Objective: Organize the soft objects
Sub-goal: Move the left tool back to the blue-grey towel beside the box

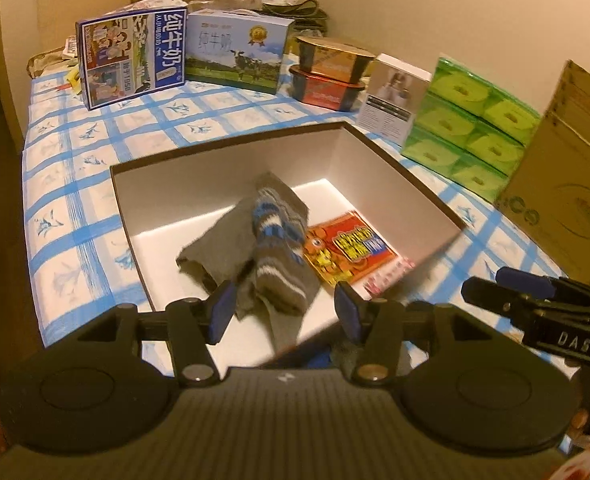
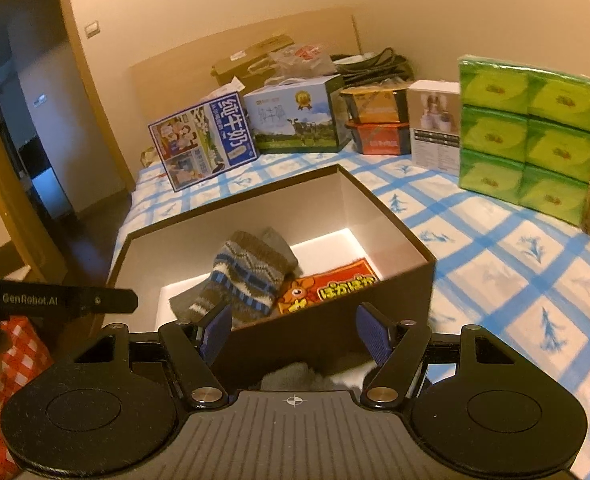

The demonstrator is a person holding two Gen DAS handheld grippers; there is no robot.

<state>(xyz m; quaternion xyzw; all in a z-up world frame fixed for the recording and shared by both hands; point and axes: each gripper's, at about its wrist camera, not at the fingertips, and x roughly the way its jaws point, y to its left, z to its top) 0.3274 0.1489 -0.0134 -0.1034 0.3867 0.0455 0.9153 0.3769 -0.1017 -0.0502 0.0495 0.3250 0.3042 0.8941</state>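
Left wrist view | patterned sock (image 1: 273,236) lies mid-floor inside open box (image 1: 407,188), orange packet (image 1: 347,246) at its 3 o'clock | left gripper (image 1: 285,308) fingers parted, empty | right gripper (image 2: 293,330) fingers wide, empty | box on checked bed (image 1: 75,168)

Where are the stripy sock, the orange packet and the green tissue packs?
sock (image 2: 251,276), right wrist view, on its striped middle.
orange packet (image 1: 349,248), left wrist view, on its printed face.
tissue packs (image 2: 527,136), right wrist view, on the stack's front.

Grey-brown sock (image 1: 279,248) with blue and white stripes, orange packet (image 1: 349,250), blue-checked sheet (image 1: 95,152), green tissue packs (image 1: 475,128)
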